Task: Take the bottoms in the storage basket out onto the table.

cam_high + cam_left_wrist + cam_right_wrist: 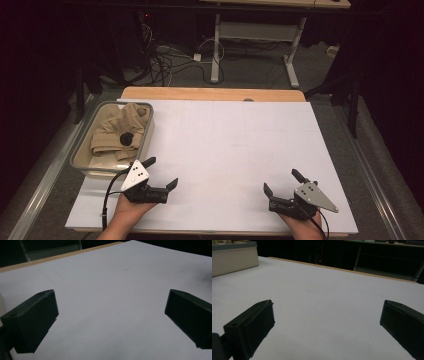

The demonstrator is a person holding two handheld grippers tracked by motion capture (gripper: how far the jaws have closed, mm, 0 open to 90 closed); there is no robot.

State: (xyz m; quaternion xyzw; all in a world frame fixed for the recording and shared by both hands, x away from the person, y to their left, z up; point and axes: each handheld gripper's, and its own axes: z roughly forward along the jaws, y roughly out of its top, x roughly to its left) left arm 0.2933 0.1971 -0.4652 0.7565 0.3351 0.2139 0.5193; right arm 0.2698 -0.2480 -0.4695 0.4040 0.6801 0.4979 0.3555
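Both hand-held grippers, left [161, 174] and right [281, 182], wide open, empty, resting on white bench [225, 150]; beige folded cloth [120, 132] in grey-rimmed tray [80, 155] nearest left: approach from above, pinch one top fold.

Dim throughout, brightest on the white table [225, 150], lit evenly from above. Black toward 9 and 3 o'clock in the high view, with slight softness overall. Murky and grainy in both gripper views; near jaws blurred, casting faint shadows. Dark smudge of shade at 2 o'clock in the left gripper view.
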